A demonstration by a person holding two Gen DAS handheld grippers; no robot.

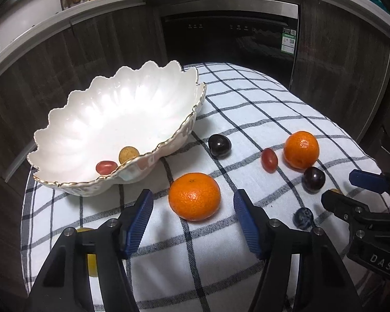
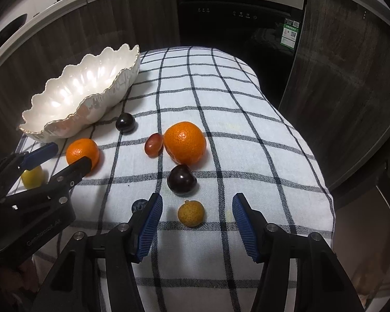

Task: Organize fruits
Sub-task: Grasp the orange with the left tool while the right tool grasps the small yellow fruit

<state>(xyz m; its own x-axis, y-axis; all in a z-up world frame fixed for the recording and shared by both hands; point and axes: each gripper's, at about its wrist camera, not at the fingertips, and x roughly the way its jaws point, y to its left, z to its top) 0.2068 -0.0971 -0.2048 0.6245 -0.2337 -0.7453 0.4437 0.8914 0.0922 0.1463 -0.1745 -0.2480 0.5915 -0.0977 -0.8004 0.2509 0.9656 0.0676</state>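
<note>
Counting two oranges (image 2: 185,146), two plums (image 2: 182,179), one bowl (image 2: 65,127).

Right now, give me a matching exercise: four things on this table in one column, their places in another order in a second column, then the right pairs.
Things:
1. red grape tomato
2. small speckled yellow fruit
3. blueberry
4. near orange

Places:
A. on the cloth ahead of the left fingers
B. inside the white bowl
C. on the cloth ahead of the right fingers
D. on the cloth between the two tools

Pairs: 1-B, 2-C, 3-D, 4-A
</note>
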